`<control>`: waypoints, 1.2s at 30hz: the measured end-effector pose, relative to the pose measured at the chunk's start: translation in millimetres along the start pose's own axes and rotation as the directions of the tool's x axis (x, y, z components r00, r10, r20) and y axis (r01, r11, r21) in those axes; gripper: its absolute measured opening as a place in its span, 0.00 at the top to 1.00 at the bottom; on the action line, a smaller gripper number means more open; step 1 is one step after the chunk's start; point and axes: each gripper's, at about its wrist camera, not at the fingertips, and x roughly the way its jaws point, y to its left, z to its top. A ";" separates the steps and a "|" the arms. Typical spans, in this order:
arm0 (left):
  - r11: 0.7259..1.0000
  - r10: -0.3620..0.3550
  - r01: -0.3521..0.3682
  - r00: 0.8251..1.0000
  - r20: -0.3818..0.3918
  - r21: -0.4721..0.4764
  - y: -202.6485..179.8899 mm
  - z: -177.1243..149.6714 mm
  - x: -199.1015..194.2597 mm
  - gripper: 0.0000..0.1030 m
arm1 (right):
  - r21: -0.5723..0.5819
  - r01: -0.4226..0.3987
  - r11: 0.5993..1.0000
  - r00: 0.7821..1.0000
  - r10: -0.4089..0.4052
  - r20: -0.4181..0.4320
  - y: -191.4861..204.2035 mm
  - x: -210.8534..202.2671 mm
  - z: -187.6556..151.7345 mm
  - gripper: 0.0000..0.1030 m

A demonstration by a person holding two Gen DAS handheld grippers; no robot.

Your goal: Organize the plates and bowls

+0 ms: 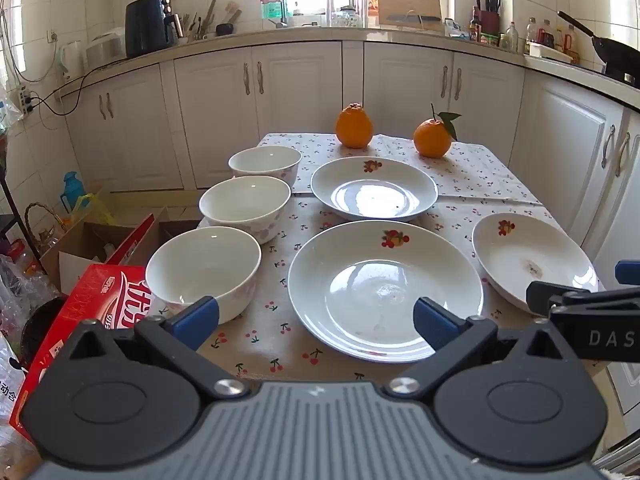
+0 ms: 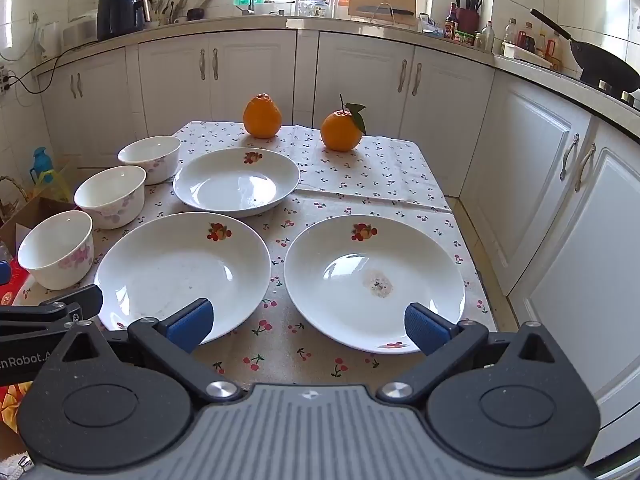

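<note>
The worktop (image 2: 384,176), covered with a cherry-print cloth, carries everything the task concerns, all still laid out singly. Three white plates come first in size: the near-left plate (image 2: 180,268) and the near-right plate (image 2: 374,280) lie side by side at the front edge, close but apart, and the far plate (image 2: 236,180) sits behind the near-left one. Each lies flat and right side up, so stacking one into another looks like the natural way to tidy them. The near-right plate has a small grey smudge in its well — possibly dried residue, though the view is too coarse to be sure.

Three bowls run in a line down the left edge, upright and separate: the near bowl (image 1: 204,272), the middle bowl (image 1: 245,206) and the far bowl (image 1: 265,164). Their matching shape suggests they would nest.

Two oranges (image 2: 262,116) stand at the back of the cloth, clear of the crockery.

The left tool (image 1: 316,320) hovers low over the front edge, fingers spread wide with nothing between them, facing the gap between the near bowl and the near-left plate. The right tool (image 2: 306,322) is likewise spread and empty, aimed between the two near plates — a ready stance, with no grasp yet made.
</note>
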 end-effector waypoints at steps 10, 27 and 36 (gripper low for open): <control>1.000 0.006 -0.006 1.000 0.011 0.007 -1.1 -0.4 -0.5 0.00 | -0.001 0.001 1.000 1.000 -0.001 0.000 -0.9 -0.5 2.7 0.00; 1.000 0.005 -0.006 1.000 0.015 0.006 -4.3 1.5 -3.5 0.01 | -0.010 0.010 1.000 1.000 -0.010 0.017 0.4 -3.0 2.0 0.00; 1.000 0.005 -0.005 1.000 0.014 0.004 -0.7 3.9 -6.1 0.01 | -0.011 0.011 1.000 1.000 -0.010 0.017 0.4 -3.4 1.9 0.00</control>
